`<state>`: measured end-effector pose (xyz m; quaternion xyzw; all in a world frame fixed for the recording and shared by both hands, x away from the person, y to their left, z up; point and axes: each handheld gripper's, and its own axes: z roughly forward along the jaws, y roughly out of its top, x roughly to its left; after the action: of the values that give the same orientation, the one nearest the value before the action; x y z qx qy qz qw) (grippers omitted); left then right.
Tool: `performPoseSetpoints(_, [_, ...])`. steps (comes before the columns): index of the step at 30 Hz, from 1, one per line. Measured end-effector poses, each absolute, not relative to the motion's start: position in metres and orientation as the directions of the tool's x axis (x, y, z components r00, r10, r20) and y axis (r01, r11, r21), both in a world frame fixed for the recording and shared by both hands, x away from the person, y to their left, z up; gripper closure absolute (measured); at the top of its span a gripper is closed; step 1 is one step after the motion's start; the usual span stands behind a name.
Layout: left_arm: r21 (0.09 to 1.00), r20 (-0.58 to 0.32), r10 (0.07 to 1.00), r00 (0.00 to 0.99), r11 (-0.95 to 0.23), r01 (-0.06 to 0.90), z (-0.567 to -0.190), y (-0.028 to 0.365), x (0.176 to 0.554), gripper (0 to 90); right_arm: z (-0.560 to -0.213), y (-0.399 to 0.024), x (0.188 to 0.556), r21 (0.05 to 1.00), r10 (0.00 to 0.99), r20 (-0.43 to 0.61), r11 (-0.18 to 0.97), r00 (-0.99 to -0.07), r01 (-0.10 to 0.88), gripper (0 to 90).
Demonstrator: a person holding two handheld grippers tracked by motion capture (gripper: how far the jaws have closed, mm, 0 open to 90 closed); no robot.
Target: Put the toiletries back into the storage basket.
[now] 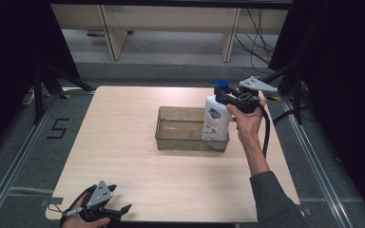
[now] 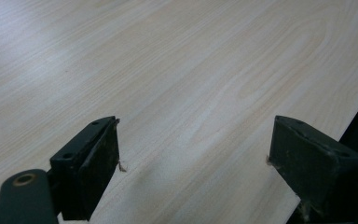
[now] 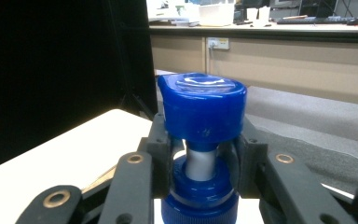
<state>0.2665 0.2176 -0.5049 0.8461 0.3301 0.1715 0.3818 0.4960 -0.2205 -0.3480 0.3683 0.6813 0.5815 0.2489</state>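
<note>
Your left hand (image 1: 83, 219) is cut off by the bottom edge of the high view. The bottle (image 1: 215, 121) label print is too small to read, and its base sits blurred behind the tinted tray (image 1: 178, 142) wall. In the right gripper view, the bottle's body drops below the frame.

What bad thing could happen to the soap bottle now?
The right gripper holds the soap bottle only by the thin neck under its blue pump, so the heavy bottle might swing or slip. It stands at the right end of the clear tub, near the wall, so it could bump the tub or tip over if let go.
</note>
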Motion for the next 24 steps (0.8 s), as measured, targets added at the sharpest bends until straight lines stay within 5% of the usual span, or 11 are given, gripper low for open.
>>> performPoseSetpoints(24, [0.752,0.040,0.695,0.718,-0.494,0.436,-0.504,0.218,0.266,15.4,-0.350,-0.215,0.469,0.979,0.811,0.021,0.102,-0.585,0.177,60.3])
